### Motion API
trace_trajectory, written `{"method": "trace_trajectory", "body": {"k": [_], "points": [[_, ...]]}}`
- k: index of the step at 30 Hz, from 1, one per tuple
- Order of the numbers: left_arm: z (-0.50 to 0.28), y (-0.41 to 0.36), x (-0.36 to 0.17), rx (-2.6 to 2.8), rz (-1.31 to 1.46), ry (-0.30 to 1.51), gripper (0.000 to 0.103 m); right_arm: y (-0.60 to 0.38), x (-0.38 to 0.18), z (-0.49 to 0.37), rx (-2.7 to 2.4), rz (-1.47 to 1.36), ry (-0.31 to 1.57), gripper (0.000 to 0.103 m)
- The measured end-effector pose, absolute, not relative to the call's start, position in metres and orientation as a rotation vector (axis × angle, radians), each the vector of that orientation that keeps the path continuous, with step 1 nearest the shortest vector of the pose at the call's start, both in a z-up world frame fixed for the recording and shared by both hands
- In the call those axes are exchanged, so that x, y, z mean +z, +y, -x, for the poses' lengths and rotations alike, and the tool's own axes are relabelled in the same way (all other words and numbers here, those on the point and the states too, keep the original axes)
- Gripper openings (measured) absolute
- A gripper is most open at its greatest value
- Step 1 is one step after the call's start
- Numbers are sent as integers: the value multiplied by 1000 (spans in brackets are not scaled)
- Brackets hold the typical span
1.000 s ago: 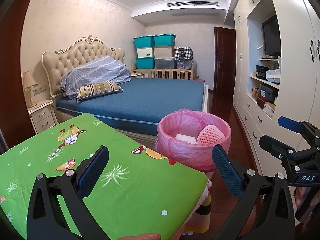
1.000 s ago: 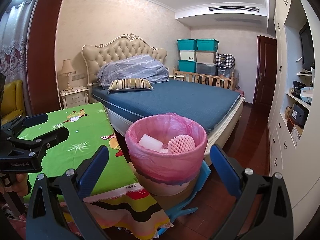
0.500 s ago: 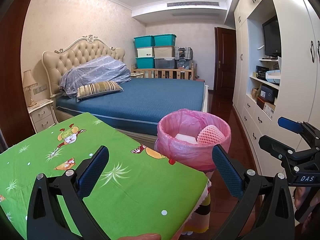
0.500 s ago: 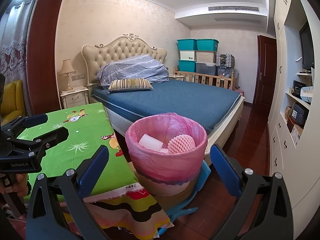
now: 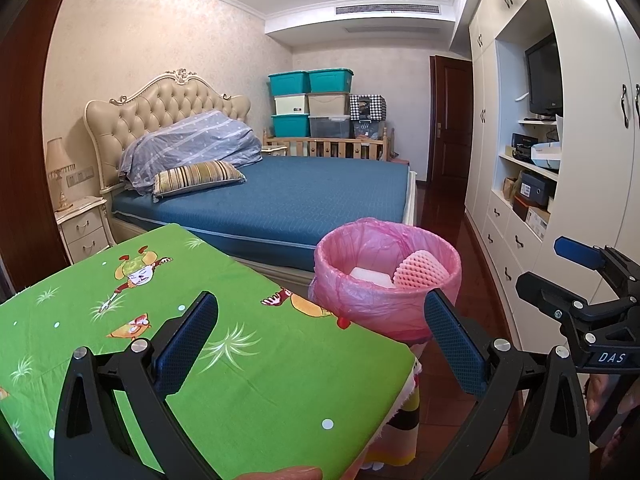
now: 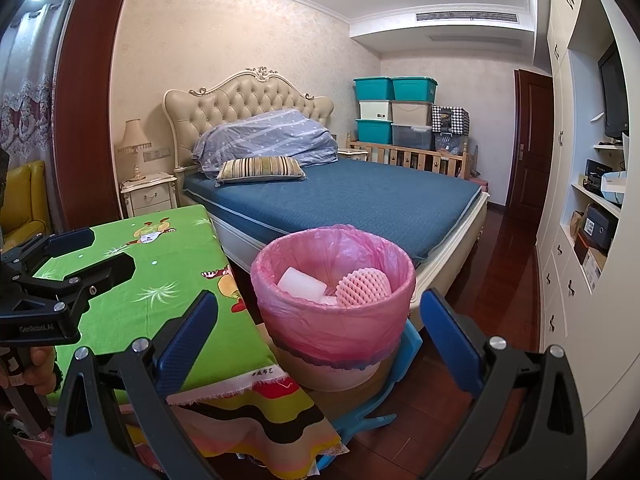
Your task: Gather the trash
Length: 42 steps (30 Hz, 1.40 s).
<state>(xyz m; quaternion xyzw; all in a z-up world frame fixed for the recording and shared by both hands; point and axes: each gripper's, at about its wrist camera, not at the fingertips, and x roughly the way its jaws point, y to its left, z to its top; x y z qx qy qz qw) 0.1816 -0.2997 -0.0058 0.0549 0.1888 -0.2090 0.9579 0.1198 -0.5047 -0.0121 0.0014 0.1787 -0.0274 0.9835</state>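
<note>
A bin lined with a pink bag point(image 5: 384, 304) point(image 6: 334, 320) stands on a blue stool beside the table. Inside lie a white foam block point(image 6: 302, 284) point(image 5: 370, 278) and a pink foam net point(image 6: 363, 285) point(image 5: 414, 272). My left gripper point(image 5: 320, 340) hangs open over the green tablecloth point(image 5: 224, 360), its fingers empty. My right gripper point(image 6: 318, 332) is open too, just in front of the bin with nothing held. Each gripper shows in the other's view: the right one point(image 5: 576, 276) at the far right, the left one point(image 6: 76, 256) at the far left.
A bed with a blue cover point(image 6: 352, 196) lies behind the bin. White cupboards and shelves point(image 5: 528, 184) line the right wall. A nightstand with a lamp point(image 6: 148, 192) is at the left. Stacked storage boxes point(image 6: 392, 108) stand at the back. Dark wooden floor point(image 6: 504, 280) runs along the cupboards.
</note>
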Motion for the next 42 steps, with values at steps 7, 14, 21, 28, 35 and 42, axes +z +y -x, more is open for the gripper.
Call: {"method": "trace_trajectory", "body": {"k": [7,14,21,28,35,42], "points": [[-181,-300,-7,-425,-111,382,97,-505,-12,-119,-56,-2,359,98],[-181,-300,-7,-426,-110,382,97,-505,-12,-119,-56,-4,360,98],[-181,-301,-8,-426,-107,382,97,-505,-11,-119,-57,-3,359,98],[-181,-302,-10,-425,-109,379,97,-505,-11,-120,-56,-5,360,98],[-178,-309,-11,-426,-118,367,97,-502,-13,-120,-57,-7,361,98],[-180,-307,-13,-431,-118,369,97,-498,-14,-121,-53,-7,363,98]]}}
